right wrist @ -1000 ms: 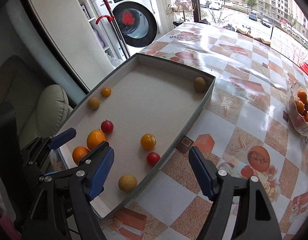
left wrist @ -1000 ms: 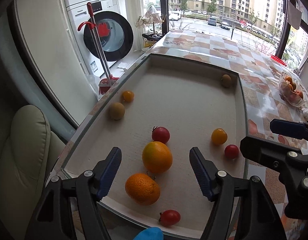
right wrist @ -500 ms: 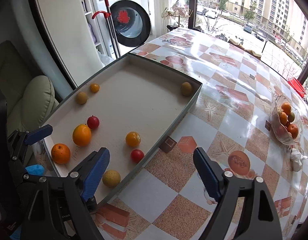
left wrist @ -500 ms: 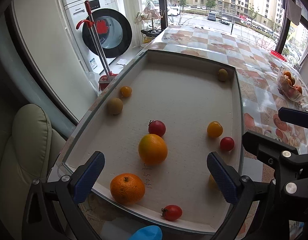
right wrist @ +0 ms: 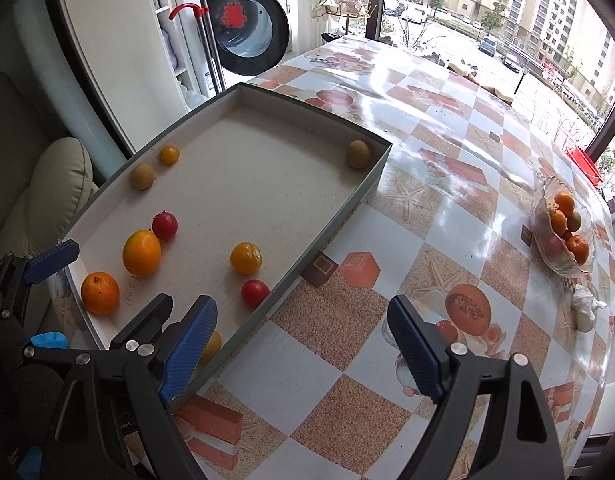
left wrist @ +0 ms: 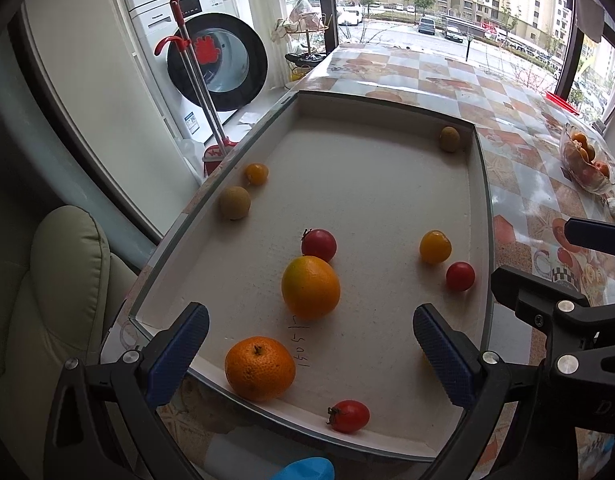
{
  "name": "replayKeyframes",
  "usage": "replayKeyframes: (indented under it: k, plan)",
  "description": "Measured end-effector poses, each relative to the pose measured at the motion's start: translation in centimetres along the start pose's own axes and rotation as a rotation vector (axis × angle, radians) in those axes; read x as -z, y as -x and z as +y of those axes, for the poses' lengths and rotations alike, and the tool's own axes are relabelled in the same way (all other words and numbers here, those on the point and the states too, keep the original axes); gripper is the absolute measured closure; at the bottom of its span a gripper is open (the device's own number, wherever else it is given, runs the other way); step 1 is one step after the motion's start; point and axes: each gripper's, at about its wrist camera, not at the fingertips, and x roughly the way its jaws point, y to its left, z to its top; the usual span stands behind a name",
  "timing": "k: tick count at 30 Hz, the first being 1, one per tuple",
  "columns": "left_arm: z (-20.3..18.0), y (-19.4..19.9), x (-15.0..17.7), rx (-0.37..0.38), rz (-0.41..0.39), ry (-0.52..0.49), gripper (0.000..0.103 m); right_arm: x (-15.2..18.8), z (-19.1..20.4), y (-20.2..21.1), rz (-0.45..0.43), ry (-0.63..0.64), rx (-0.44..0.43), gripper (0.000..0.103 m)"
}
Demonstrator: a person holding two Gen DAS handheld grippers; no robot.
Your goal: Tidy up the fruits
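- One shallow rectangular tray (left wrist: pixel 481 184), grey outside with a pale matte floor, sits at the near left corner of the desk (right wrist: pixel 447 216), whose top is a glossy checkered cloth printed with fruit.
- In the tray: two large oranges, a dimpled one (left wrist: pixel 260 368) by the near wall and a smooth oval one (left wrist: pixel 310 287) just beyond it.
- Three glossy red tomatoes: one (left wrist: pixel 318 245) touching the oval orange, one (left wrist: pixel 460 276) near the right wall, one oblong (left wrist: pixel 347 416) at the near wall.
- Two small round yellow-orange fruits (left wrist: pixel 435 246) (left wrist: pixel 256 173); two dull brownish round fruits (left wrist: pixel 235 202) (left wrist: pixel 449 139); another yellowish fruit (right wrist: pixel 211 346) is half hidden in the near right corner.
- One clear glass bowl (right wrist: pixel 563 268) of fruit stands well right of the tray.
- Left hand-held gripper (left wrist: pixel 307 354): blue ribbed pads wide apart above the dimpled orange, gripping nothing.
- Right hand-held gripper (right wrist: pixel 301 344): jaws apart and just widened, empty, straddling the tray's right wall.
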Motion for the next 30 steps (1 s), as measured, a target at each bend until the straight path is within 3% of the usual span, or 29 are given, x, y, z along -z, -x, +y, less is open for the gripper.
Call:
replayKeyframes:
  k: [16, 27, 30]
  plan:
    - [-0.1, 0.1, 0.1, -0.017, 0.000, -0.006, 0.000, 0.1, -0.2, 0.4, -0.004, -0.019, -0.026, 0.013]
    - [-0.2, 0.6, 0.1, -0.034, -0.012, -0.014, 0.000, 0.3, -0.6, 0.4, -0.019, -0.006, 0.051, 0.011]
    - [-0.2, 0.6, 0.1, -0.038, -0.013, -0.015, 0.000, 0.3, -1.1, 0.2, 0.002, -0.033, 0.026, 0.011]
